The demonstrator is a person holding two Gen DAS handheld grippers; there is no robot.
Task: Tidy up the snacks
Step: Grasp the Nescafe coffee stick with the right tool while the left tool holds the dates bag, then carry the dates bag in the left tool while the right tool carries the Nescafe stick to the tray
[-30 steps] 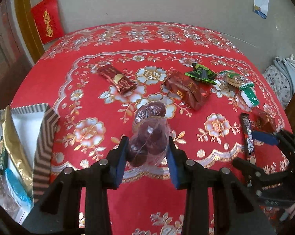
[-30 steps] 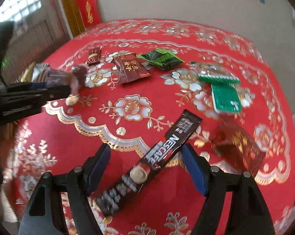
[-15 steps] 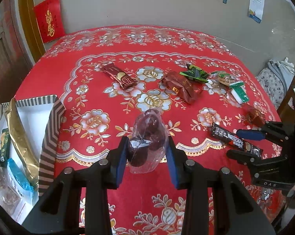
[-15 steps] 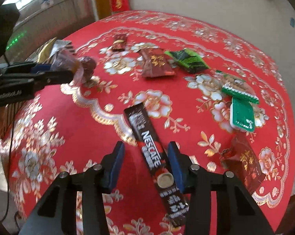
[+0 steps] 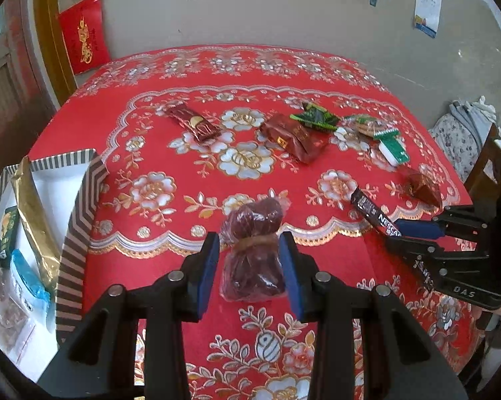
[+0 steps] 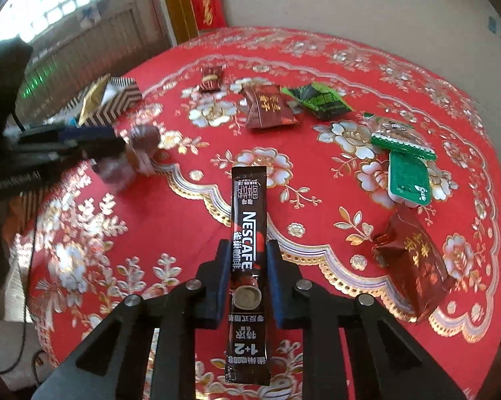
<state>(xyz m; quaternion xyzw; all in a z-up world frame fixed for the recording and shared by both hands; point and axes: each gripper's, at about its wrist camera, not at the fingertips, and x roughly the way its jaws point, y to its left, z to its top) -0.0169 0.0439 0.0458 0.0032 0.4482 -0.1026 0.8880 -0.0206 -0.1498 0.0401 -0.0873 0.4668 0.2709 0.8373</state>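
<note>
The right gripper (image 6: 247, 266) has just been closing its jaws, and its blue pads now press the two long edges of a slim dark-brown Nescafé coffee stick sachet (image 6: 249, 220), roughly at its middle, with the cup picture just below the pads. The sachet points away from the camera over the red floral tablecloth (image 6: 170, 243); whether its far end touches the cloth I cannot tell. It looks light, thin and glossy, so it may buckle or slide between the pads. A hold across the powder-filled middle seems sounder than one on the flat sealed ends.

The left gripper (image 5: 249, 266) is clamped narrowly on a clear plastic bag of dark red dates (image 5: 252, 250), tied at the waist with a brown band. The pads squeeze just beside that band, a fair place, since the film is soft and crinkly while the fruit gives it bulk and some weight. To its left stands the striped cardboard box (image 5: 80, 210), already holding a few packets. Other wrapped snacks lie scattered, well apart, farther up the cloth.
</note>
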